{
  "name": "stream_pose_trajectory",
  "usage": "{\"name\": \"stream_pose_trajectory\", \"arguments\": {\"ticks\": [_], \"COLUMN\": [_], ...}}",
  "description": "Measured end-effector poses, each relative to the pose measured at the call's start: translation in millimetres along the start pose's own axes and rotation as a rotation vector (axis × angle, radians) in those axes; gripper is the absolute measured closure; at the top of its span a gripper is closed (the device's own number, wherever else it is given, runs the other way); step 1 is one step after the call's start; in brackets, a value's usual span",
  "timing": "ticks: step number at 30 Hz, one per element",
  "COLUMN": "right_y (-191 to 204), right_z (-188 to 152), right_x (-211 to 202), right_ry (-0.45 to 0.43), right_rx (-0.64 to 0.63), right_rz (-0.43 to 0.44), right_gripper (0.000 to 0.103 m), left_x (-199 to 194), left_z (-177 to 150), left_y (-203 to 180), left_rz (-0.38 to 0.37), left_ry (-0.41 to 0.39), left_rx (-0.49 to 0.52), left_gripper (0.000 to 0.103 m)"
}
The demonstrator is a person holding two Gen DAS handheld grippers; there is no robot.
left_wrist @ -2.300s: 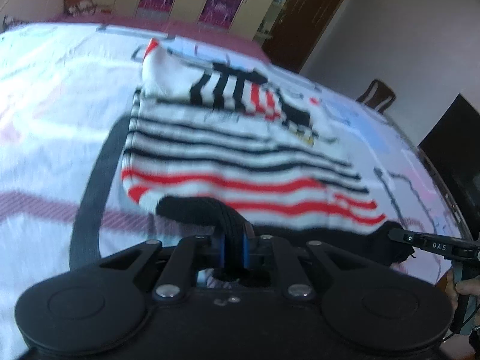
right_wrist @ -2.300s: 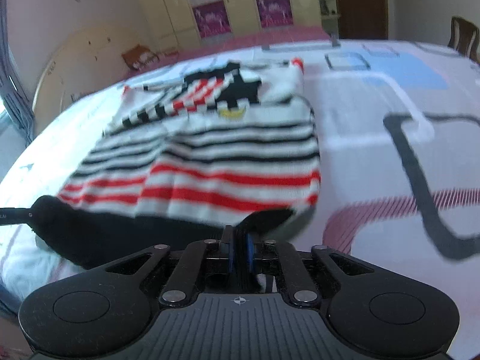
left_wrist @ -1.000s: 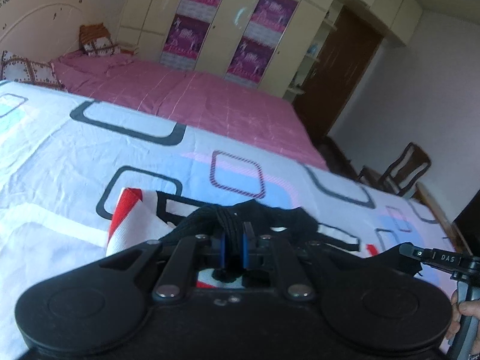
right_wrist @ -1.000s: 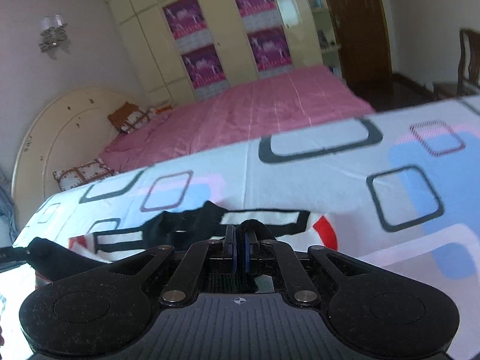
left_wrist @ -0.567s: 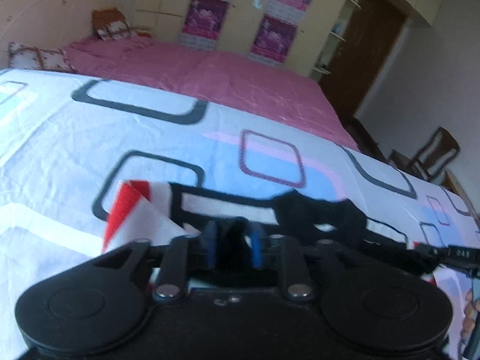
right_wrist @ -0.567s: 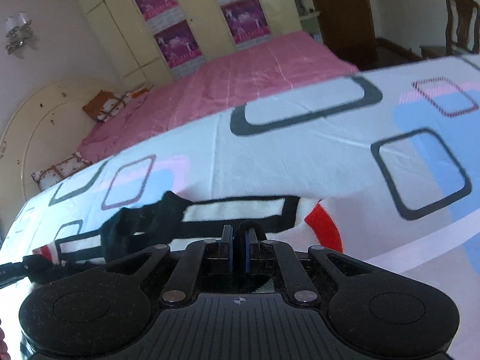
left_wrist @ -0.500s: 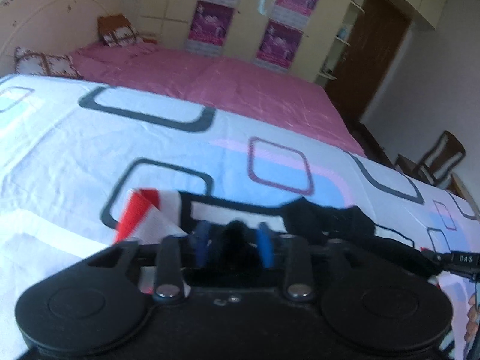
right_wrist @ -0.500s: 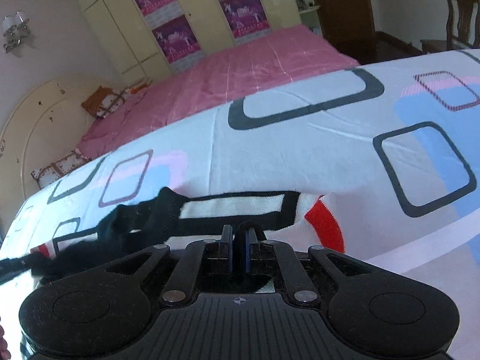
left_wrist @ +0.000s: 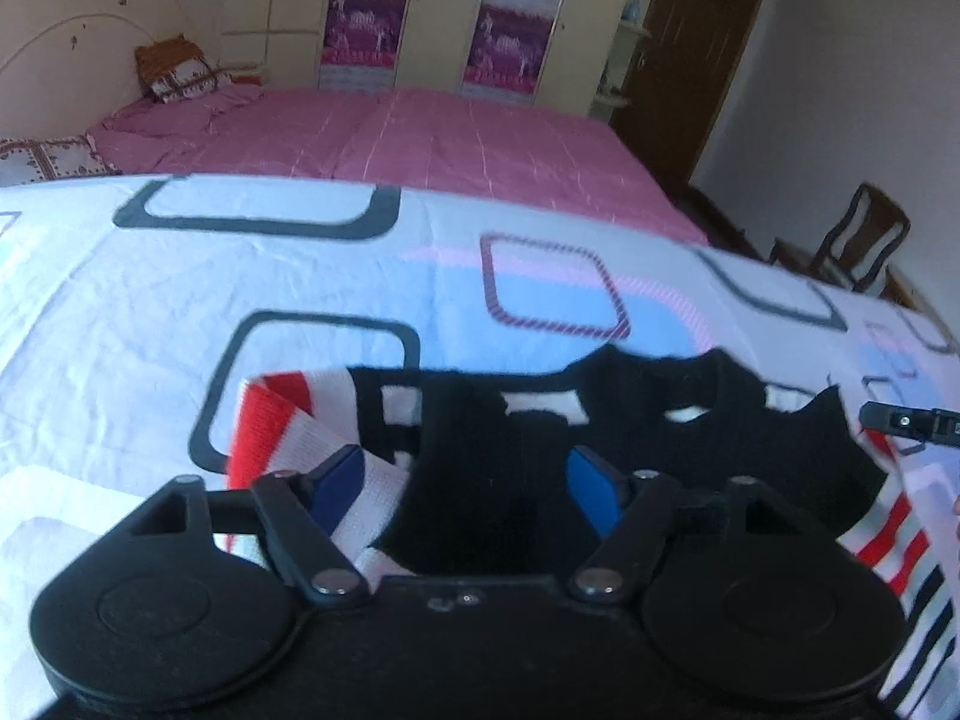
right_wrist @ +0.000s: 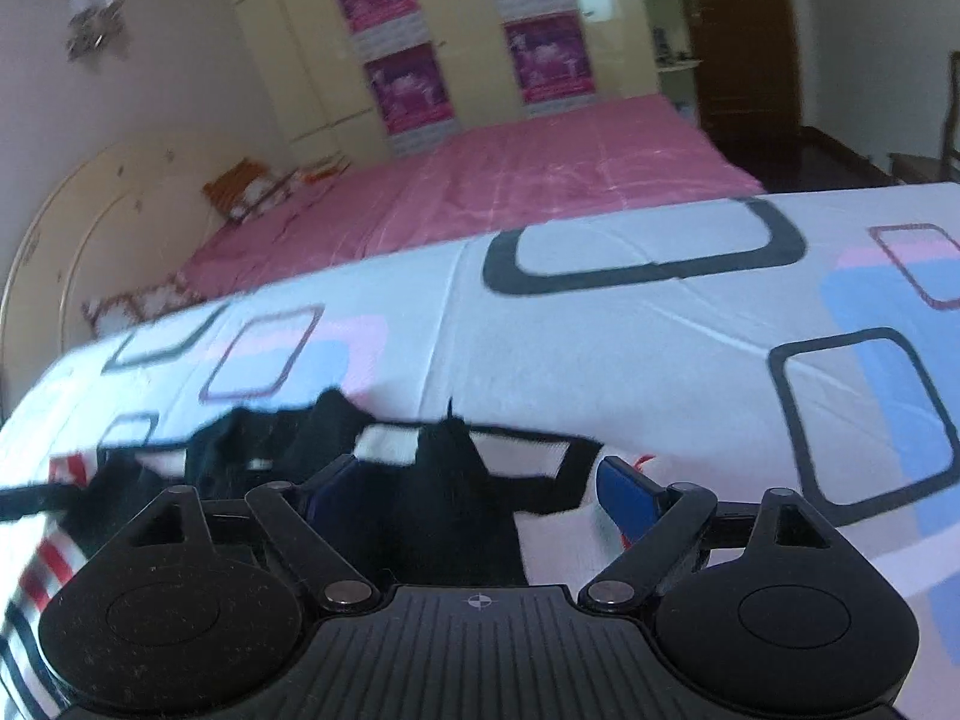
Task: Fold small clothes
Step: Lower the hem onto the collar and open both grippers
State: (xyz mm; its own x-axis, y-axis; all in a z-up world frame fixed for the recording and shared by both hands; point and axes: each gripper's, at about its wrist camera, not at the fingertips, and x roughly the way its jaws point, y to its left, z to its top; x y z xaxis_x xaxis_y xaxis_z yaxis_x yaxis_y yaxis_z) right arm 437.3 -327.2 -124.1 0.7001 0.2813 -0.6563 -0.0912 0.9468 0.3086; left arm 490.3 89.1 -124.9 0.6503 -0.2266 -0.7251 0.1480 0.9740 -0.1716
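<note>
The left gripper (left_wrist: 465,489) stands with its jaws spread wide, having just been opening; the black hem of the garment (left_wrist: 660,420) lies between the blue pads (left_wrist: 591,495) without being pressed by them. The right gripper (right_wrist: 480,492) is likewise wide apart, its jaws having just been opening, with black fabric of the garment (right_wrist: 444,480) lying loose between its pads (right_wrist: 627,498). Neither gripper holds anything. The garment, striped white, red and black, lies folded on the sheet (left_wrist: 300,276), which is white with rounded-square outlines in black, blue and pink. The black hem lies along the far edge of the fold, on top of the striped layer. In the left wrist view, the tip of the right gripper shows at the right edge, just beside the garment. A pink bed (right_wrist: 510,192) stands behind the sheet.
</note>
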Motion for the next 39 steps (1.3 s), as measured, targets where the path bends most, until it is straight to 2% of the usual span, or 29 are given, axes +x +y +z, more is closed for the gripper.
{"name": "stream_pose_trajectory", "arguments": {"ticks": [3, 6, 7, 8, 9, 10, 14, 17, 20, 24, 27, 30, 32, 33, 34, 36, 38, 39], "right_y": [-2, 2, 3, 5, 7, 9, 13, 10, 10, 1, -9, -10, -2, 0, 1, 1, 4, 9], "right_z": [-2, -4, -5, -6, -7, -8, -6, 5, 10, 0, -7, -4, -5, -7, -8, -9, -9, -9], "right_x": [10, 21, 23, 24, 27, 27, 22, 9, 9, 33, 37, 41, 40, 33, 29, 17, 8, 5], "right_ry": [0.032, 0.047, 0.051, 0.055, 0.07, 0.072, 0.029, -0.063, -0.093, 0.003, 0.032, 0.033, 0.025, 0.016, 0.006, -0.022, -0.034, -0.04], "right_rx": [-0.011, -0.062, -0.072, -0.082, -0.092, -0.099, -0.124, -0.102, -0.106, -0.072, -0.037, -0.042, -0.074, -0.096, -0.102, -0.075, -0.069, -0.082], "right_rz": [0.028, 0.015, 0.024, 0.037, 0.048, 0.05, 0.053, 0.034, 0.008, -0.025, -0.013, -0.029, -0.059, -0.075, -0.092, -0.098, -0.076, -0.067], "right_gripper": [0.038, 0.038, 0.048, 0.062, 0.096, 0.098, 0.099, 0.099, 0.099, 0.099, 0.099, 0.099, 0.098, 0.098, 0.098, 0.098, 0.098, 0.098], "left_x": [11, 15, 15, 14, 14, 13, 3, -6, -8, 13, 18, 21, 23, 22, 19, 8, -7, -18], "left_z": [-2, -5, -6, -6, -6, -6, -7, -1, 7, 1, -10, -8, -7, -8, -8, -10, -14, -17], "left_y": [2, 4, 5, 6, 6, 6, 1, 1, 3, 2, 7, 10, 7, 7, 6, 6, 3, -1], "left_rz": [0.018, 0.034, 0.036, 0.033, 0.033, 0.031, 0.015, 0.036, 0.068, 0.109, 0.125, 0.131, 0.146, 0.153, 0.16, 0.145, 0.143, 0.142], "left_ry": [0.02, 0.021, 0.017, 0.013, 0.009, 0.005, -0.049, -0.118, -0.168, -0.106, -0.083, -0.061, -0.049, -0.051, -0.054, -0.064, -0.097, -0.134], "left_rx": [0.006, 0.021, 0.021, 0.022, 0.023, 0.024, 0.045, 0.024, 0.008, 0.021, 0.02, 0.018, 0.032, 0.038, 0.037, 0.022, 0.013, 0.013], "left_gripper": [0.042, 0.057, 0.066, 0.084, 0.091, 0.096, 0.097, 0.097, 0.097, 0.097, 0.097, 0.096, 0.091, 0.088, 0.08, 0.072, 0.035, 0.029]}}
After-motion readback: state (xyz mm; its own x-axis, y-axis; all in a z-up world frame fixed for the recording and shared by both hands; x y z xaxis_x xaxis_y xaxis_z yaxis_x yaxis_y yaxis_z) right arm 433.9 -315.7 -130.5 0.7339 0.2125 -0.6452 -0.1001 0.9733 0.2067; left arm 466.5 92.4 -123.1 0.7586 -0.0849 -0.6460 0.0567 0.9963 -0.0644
